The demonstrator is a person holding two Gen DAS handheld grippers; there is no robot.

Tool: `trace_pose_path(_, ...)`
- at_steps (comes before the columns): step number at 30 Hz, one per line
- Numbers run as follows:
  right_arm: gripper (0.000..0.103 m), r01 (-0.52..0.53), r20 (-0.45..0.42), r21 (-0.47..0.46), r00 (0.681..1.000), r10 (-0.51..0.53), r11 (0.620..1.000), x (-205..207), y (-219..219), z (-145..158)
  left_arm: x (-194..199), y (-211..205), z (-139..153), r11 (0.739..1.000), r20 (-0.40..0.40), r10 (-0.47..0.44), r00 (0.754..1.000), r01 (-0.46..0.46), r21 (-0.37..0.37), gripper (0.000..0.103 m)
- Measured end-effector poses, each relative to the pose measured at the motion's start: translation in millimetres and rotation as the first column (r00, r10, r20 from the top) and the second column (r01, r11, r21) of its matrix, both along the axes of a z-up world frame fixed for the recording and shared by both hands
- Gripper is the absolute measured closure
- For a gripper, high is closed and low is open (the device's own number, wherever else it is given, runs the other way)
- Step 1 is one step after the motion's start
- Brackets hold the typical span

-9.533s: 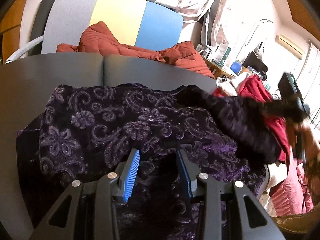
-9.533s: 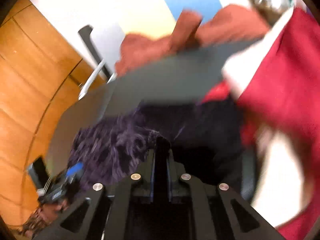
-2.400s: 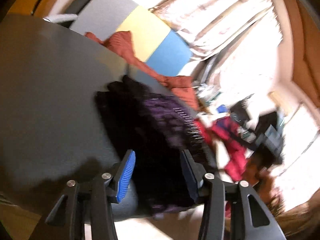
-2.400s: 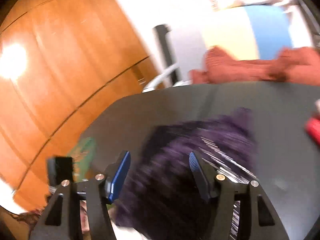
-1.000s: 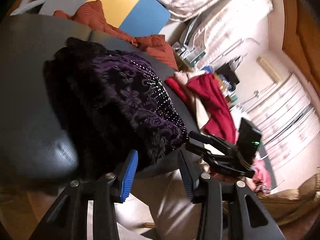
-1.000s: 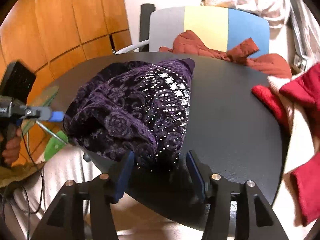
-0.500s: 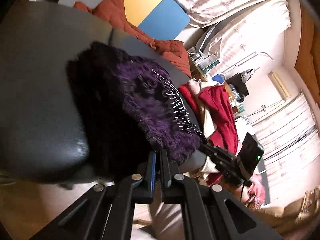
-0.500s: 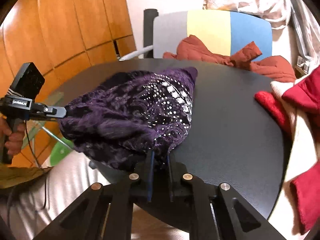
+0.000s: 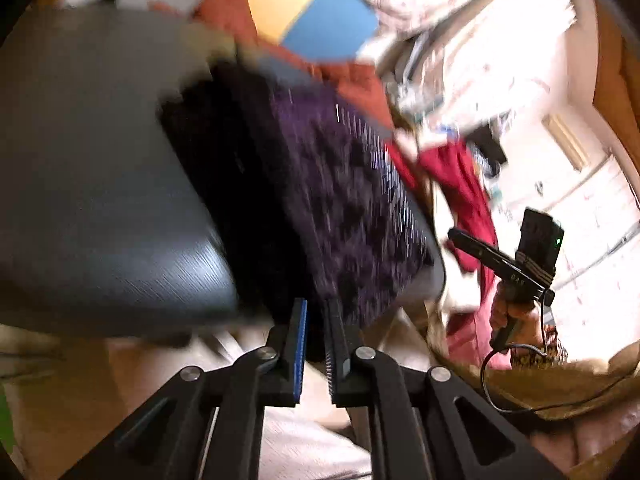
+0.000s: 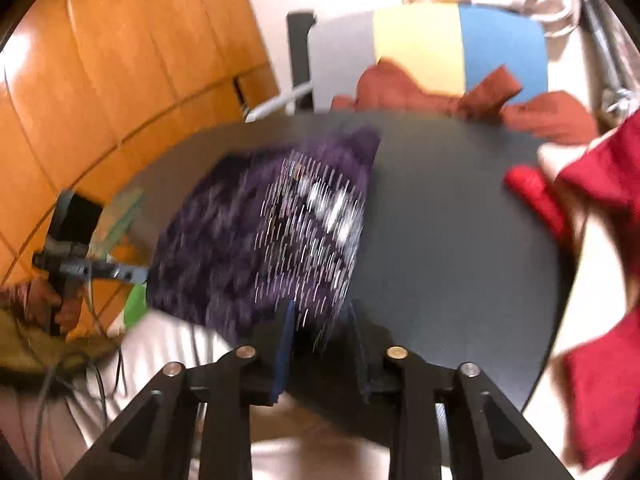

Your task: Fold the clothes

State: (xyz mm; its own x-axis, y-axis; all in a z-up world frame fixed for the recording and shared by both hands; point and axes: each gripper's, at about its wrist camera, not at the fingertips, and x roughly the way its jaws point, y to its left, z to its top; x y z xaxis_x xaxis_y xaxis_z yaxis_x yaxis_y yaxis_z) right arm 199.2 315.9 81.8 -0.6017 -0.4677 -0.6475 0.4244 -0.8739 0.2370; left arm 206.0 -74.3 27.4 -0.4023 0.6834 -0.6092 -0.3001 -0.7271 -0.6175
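Observation:
A dark purple patterned garment (image 9: 340,200) with silver studs lies bunched on the round black table (image 9: 100,180), reaching the near rim. My left gripper (image 9: 316,320) is shut on its near hem at the table edge. In the right wrist view the purple garment (image 10: 260,232) is blurred by motion. My right gripper (image 10: 322,320) has its jaws opening, with the hem's dark fabric still between the fingers. My left gripper (image 10: 132,274) shows at the garment's left corner in that view. The right gripper (image 9: 452,234) shows just off the right corner in the left wrist view.
A red garment (image 10: 600,168) hangs over the table's right side. A rust-coloured garment (image 10: 420,88) lies at the far rim, before a grey, yellow and blue chair (image 10: 460,40). Wood panelling (image 10: 120,60) stands to the left. A person's light trousers (image 10: 160,360) are below the near rim.
Both grippers went from open to shut on the garment's near hem. Since half a second ago the right jaws have spread again, and both views have blurred as the hands moved.

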Motion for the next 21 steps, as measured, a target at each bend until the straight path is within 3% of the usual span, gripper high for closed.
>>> trace_pose_path(2,0.073,-0.01,-0.013,-0.032,1.0,0.01,0.999,-21.7,-8.3,9.7,-6.1,-6.8,17.3,0.998,-0.054,0.056,0.997,-0.055,0.027,0.096)
trace_pose_path(4,0.073,-0.047,-0.026,-0.016,0.999,0.047,0.999,-42.1,-21.9,13.9,-19.8,3.7,29.8,0.998,-0.082,0.04,0.996,-0.036,0.042,0.093)
trace_pose_path(8,0.072,-0.124,-0.012,0.056,0.992,0.125,0.991,-87.6,-57.2,9.0,-60.9,64.9,39.8,0.992,-0.154,-0.058,0.986,0.04,-0.119,0.093)
trace_pose_path(12,0.071,-0.131,0.012,0.076,0.991,0.131,0.988,-129.0,-75.0,0.3,-112.2,97.3,24.2,0.975,-0.14,-0.014,0.99,-0.018,-0.223,0.093)
trace_pose_path(15,0.069,-0.161,0.077,0.115,0.985,0.153,0.98,-160.5,-97.8,-13.4,-143.7,103.3,1.8,0.911,-0.118,0.022,0.993,-0.069,-0.407,0.09)
trace_pose_path(16,0.069,-0.17,0.101,0.13,0.982,0.157,0.977,-168.8,-107.4,-18.4,-148.8,96.9,-3.0,0.9,-0.116,0.04,0.992,-0.086,-0.428,0.09)
trace_pose_path(19,0.069,-0.159,0.186,0.214,0.975,0.12,0.964,-189.3,-135.0,-40.7,-157.7,62.5,-11.6,0.922,-0.093,0.112,0.989,-0.139,-0.362,0.101)
trace_pose_path(21,0.07,-0.12,0.174,0.179,0.981,0.089,0.977,-199.5,-134.7,-48.0,-160.3,51.1,-15.8,0.934,-0.1,0.125,0.987,-0.151,-0.323,0.101)
